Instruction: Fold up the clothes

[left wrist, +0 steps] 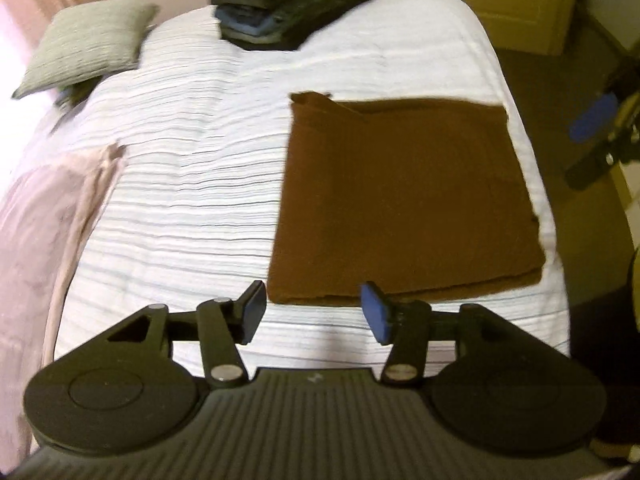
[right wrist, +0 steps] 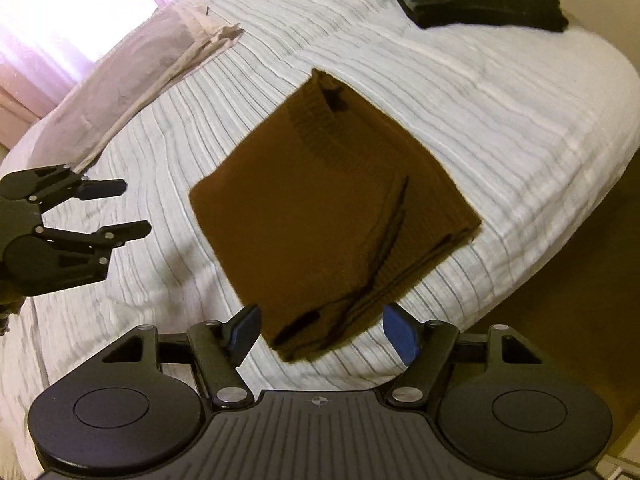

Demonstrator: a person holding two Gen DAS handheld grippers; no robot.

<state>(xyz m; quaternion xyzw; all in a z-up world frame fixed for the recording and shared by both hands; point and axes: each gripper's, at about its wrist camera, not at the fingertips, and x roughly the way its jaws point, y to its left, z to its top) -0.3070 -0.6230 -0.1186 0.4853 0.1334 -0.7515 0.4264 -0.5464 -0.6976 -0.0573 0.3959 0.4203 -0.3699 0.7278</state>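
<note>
A brown knitted garment (left wrist: pixel 404 200) lies folded into a flat square on the white striped bedcover (left wrist: pixel 192 184). In the left wrist view my left gripper (left wrist: pixel 316 312) hangs open above the bed, just in front of the garment's near left corner, with nothing between its fingers. In the right wrist view the same brown garment (right wrist: pixel 332 216) lies below my right gripper (right wrist: pixel 324 332), which is open; the garment's near corner shows between the pads, and they do not touch it. The left gripper (right wrist: pixel 136 207) also appears there, open, to the left of the garment.
A tall stack of dark folded clothes (left wrist: pixel 280 8) stands at the far end of the bed. A pink cloth (left wrist: pixel 48 220) lies along the left side, with a grey-green pillow (left wrist: pixel 88 44) behind it. The bed's edge drops to brown floor (left wrist: pixel 560 92) on the right.
</note>
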